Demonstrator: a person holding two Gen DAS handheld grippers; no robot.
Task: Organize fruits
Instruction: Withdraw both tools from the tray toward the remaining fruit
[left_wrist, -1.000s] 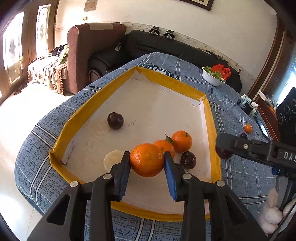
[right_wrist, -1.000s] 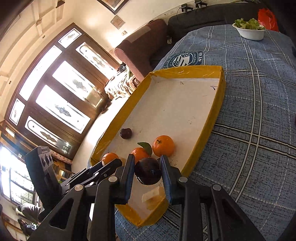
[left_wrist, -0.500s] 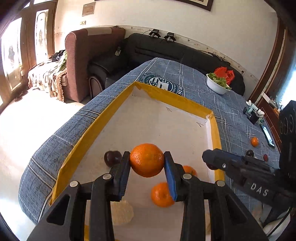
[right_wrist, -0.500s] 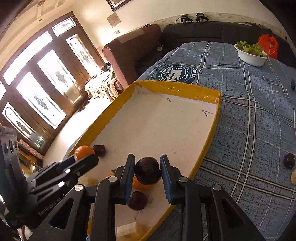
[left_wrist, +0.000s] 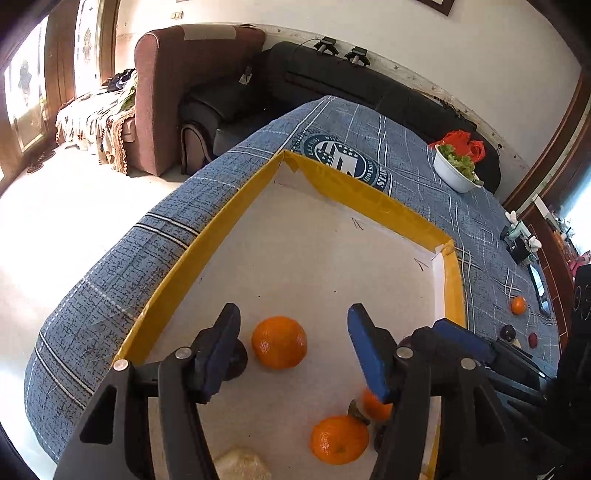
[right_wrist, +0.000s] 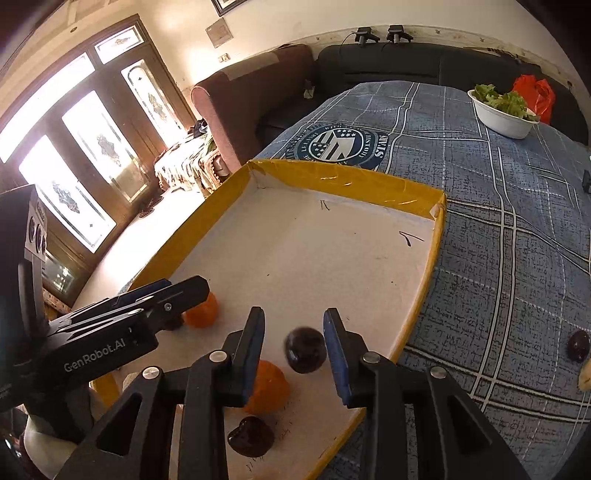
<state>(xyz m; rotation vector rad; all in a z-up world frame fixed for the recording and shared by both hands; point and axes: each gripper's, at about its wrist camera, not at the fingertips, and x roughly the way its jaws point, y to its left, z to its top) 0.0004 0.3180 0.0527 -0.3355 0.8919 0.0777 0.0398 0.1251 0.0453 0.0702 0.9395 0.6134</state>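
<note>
Both your tongs have just been opening: the left tongs (left_wrist: 291, 339) have released the orange (left_wrist: 279, 342), the right tongs (right_wrist: 293, 341) the plum (right_wrist: 306, 349), inside the yellow-rimmed tray (right_wrist: 347, 181). Lift straight clear so neither fruit rolls.

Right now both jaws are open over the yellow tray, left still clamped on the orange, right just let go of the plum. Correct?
Not quite. The left gripper isn't clamped: its jaws have just opened and stand clear of the orange, per the left wrist view. The rest holds: plum loose in the tray.
</note>
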